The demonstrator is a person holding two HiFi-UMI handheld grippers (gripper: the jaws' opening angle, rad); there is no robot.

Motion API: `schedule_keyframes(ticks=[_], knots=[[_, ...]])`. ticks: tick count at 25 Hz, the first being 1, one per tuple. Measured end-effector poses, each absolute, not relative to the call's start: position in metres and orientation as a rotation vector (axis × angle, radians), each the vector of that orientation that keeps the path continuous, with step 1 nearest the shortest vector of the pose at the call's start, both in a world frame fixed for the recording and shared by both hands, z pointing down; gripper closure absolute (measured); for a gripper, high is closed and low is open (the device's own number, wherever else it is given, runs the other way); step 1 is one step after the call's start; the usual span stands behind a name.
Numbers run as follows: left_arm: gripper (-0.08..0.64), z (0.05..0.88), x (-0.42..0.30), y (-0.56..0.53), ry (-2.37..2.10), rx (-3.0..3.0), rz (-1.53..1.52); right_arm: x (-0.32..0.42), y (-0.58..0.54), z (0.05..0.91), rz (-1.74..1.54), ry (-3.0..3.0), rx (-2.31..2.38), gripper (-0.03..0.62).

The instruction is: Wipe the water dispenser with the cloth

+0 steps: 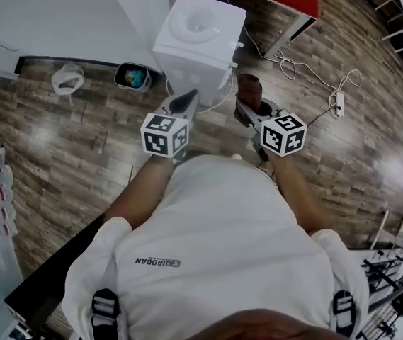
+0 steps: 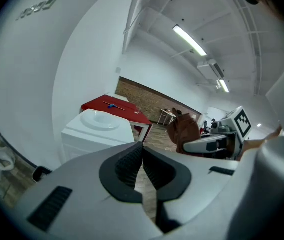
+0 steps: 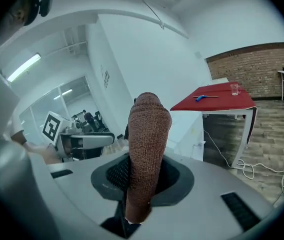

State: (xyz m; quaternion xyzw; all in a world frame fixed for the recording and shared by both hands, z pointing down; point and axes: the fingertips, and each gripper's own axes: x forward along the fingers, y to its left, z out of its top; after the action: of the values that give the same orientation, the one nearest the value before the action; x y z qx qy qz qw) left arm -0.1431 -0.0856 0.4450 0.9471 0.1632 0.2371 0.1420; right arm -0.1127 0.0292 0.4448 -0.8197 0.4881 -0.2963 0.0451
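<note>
Approach step: the cloth isn't on the water dispenser [image 1: 197, 37] yet. It stands on the floor just ahead of your grippers.
- Right gripper [image 3: 142, 184]: clamped on the brown cloth [image 3: 149, 134], which sticks up past the jaws.
- Left gripper [image 2: 142, 156]: jaws together, nothing held.
- Next move: lower the cloth flat onto the lid.
- Top well [image 1: 195, 21]: no bottle, looks empty.
- Black tub [image 1: 132, 76] beside the dispenser: something colourful inside, can't tell what.

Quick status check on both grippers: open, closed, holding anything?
Left gripper: closed, nothing between its jaws.
Right gripper: closed on the brown cloth.
</note>
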Motion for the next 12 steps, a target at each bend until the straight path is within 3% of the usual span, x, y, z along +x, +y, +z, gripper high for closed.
schedule_keyframes(ticks=[12], knots=[[0.560, 0.433, -0.122, 0.008, 0.275, 2.786, 0.615, -0.076, 0.146, 0.457, -0.976, 1.524, -2.419, 0.520]])
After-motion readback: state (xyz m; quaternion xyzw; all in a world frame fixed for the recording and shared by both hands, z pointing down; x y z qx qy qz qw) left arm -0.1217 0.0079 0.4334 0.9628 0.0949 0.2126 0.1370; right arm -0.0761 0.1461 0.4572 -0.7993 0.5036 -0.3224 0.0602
